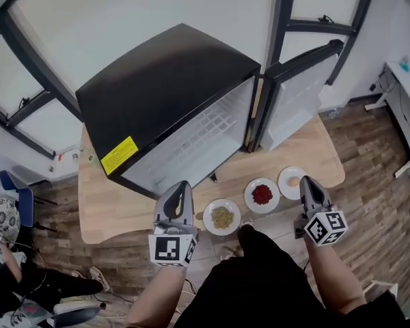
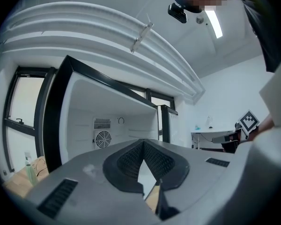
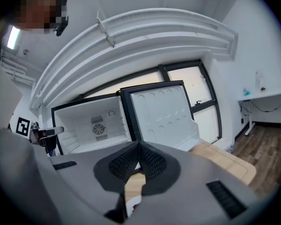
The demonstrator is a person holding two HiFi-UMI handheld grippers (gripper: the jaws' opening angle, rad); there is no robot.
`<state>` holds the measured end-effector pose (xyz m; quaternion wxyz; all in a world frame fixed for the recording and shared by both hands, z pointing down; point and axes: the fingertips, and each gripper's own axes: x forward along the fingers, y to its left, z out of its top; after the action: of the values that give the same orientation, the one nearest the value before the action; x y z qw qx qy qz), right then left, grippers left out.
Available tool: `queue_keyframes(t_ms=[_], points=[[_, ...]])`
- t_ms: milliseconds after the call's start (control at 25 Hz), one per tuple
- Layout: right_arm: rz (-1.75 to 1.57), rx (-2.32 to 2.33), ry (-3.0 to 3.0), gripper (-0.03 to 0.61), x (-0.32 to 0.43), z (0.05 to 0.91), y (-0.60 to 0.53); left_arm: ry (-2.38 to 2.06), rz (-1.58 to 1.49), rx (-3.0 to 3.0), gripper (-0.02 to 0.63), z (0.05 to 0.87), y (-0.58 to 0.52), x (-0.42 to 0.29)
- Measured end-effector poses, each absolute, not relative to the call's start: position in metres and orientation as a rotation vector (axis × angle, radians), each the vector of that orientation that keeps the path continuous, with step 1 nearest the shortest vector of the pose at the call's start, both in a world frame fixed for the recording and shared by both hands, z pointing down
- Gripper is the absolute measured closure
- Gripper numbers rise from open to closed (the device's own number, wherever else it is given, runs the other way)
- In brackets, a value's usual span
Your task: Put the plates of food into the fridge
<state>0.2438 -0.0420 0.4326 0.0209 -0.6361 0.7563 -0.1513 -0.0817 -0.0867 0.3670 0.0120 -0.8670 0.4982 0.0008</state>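
Table (image 1: 116,207), pale wood, carried everything listed below.

1. Yellow sticker (image 1: 119,155), on the black top of the fridge (image 1: 171,87), near its front left corner.
2. The fridge itself was small, black outside and white inside, and stood open toward me. My left gripper view showed a round fan grille (image 2: 103,138) on its back wall.
3. My left gripper (image 1: 182,186) was held roughly level in front of the open compartment, above the near part of the table. Its jaws were together with nothing between them. Its marker cube (image 1: 172,248) faced up at me.
4. Three white plates of food sat in a slanting row on the table in front of the fridge, none of them inside it.
   - The plate of yellowish food (image 1: 222,216) lay nearest me, just right of the left gripper.
   - The plate of red food (image 1: 262,195) lay beside it, further right and a little further back.
   - The plate of pale food (image 1: 291,182) came last in the row.
5. Fridge door (image 1: 297,91), swung wide to the right, its white moulded lining facing the open compartment.
6. My right gripper (image 1: 307,181) had its tip at the right rim of the plate of pale food. I could not tell whether it touched the plate. Its jaws were closed and gripped nothing.
7. Wooden floor (image 1: 376,156), to the right of the table.
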Motion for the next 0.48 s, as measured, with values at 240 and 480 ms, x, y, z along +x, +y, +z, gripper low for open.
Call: queue_keyframes(t_ms=[240,480], points=[[-0.567,-1.997,2.278,0.556,0.269,0.47,-0.04,1.461,-0.075,-2.723,0.611,0.378,-0.1,-0.047],[-0.665,-2.068,2.178,0.555,0.303,0.51,-0.03,1.425,-0.107,-2.742,0.61,0.393,-0.118,-0.015]])
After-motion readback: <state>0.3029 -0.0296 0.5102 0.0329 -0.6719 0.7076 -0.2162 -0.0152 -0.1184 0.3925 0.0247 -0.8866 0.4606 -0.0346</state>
